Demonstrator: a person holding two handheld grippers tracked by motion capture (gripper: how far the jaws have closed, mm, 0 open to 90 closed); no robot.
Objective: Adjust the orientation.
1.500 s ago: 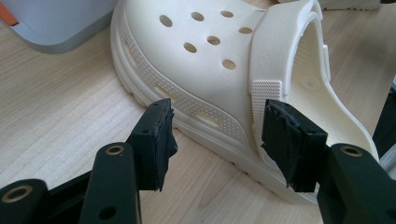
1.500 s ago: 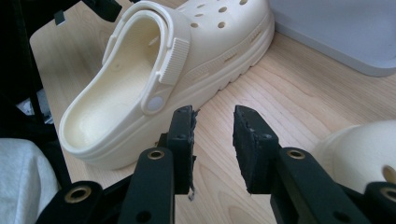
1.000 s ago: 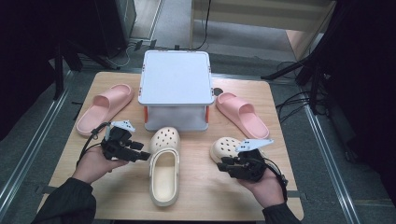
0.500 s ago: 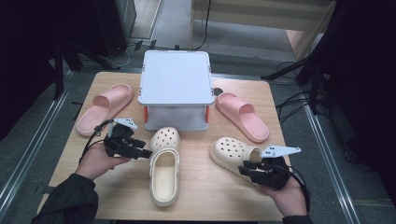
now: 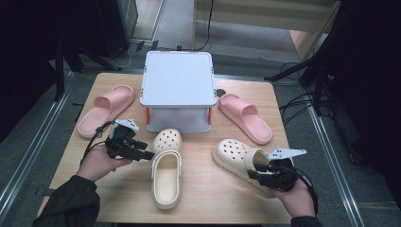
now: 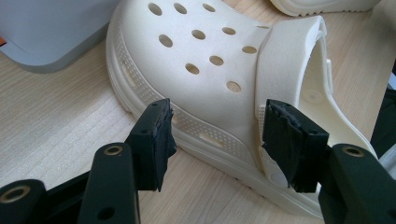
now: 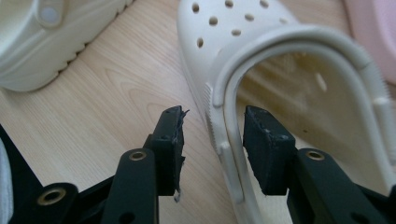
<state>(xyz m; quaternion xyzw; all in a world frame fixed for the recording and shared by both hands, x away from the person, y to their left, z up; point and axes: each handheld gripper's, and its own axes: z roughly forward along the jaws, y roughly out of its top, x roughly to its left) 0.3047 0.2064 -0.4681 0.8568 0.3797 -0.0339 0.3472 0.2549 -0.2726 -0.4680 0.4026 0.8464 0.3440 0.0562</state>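
Note:
Two cream clogs lie on the wooden table. The left clog (image 5: pixel 165 170) points at the box, and my left gripper (image 5: pixel 144 150) is at its left side. In the left gripper view the left gripper (image 6: pixel 219 128) is open, its pads framing the left clog's (image 6: pixel 205 60) side wall and strap pivot without squeezing. The right clog (image 5: pixel 236 156) lies slanted, and my right gripper (image 5: pixel 253 175) is at its heel. The right gripper's (image 7: pixel 215 140) jaws have just been opening; the right clog's (image 7: pixel 243 28) rim and heel strap stand between the pads with a gap on each side.
A grey lidded box (image 5: pixel 177 85) stands at the table's middle back. One pink slide (image 5: pixel 106 111) lies to its left and another pink slide (image 5: pixel 246 118) to its right. The right hand is close to the table's near right corner (image 5: pixel 283 220).
The right hand has moved right and toward the near edge, uncovering more of the right clog, and its jaws have widened. The left hand and left clog have stayed put.

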